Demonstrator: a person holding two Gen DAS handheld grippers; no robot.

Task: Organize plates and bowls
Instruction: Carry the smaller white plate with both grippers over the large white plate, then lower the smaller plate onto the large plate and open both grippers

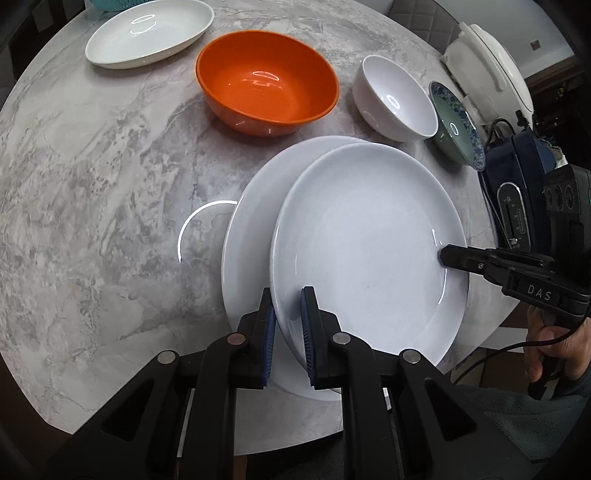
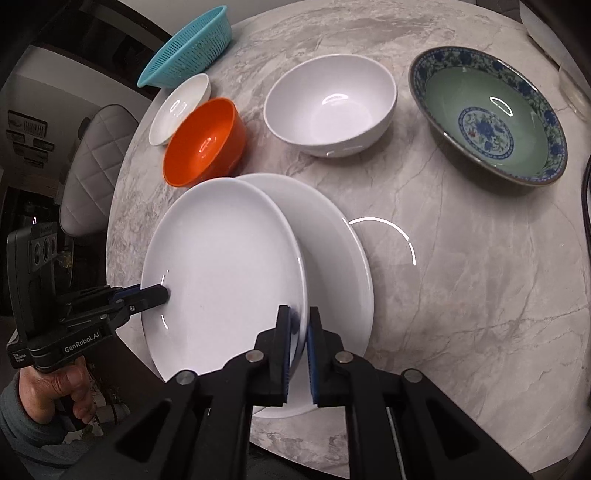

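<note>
My left tool and right tool each pinch opposite rims of the upper white plate, held tilted over the lower plate on the counter. Beyond that plate sit the orange bowl, white bowl and patterned bowl.

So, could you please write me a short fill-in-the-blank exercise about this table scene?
1. Both grippers, left and right, grip the rim of the upper ____ plate.
2. That plate partly overlaps a second ____.
3. The bowl between the oval dish and the white bowl is ____.

Missing words: white; plate; orange
</note>
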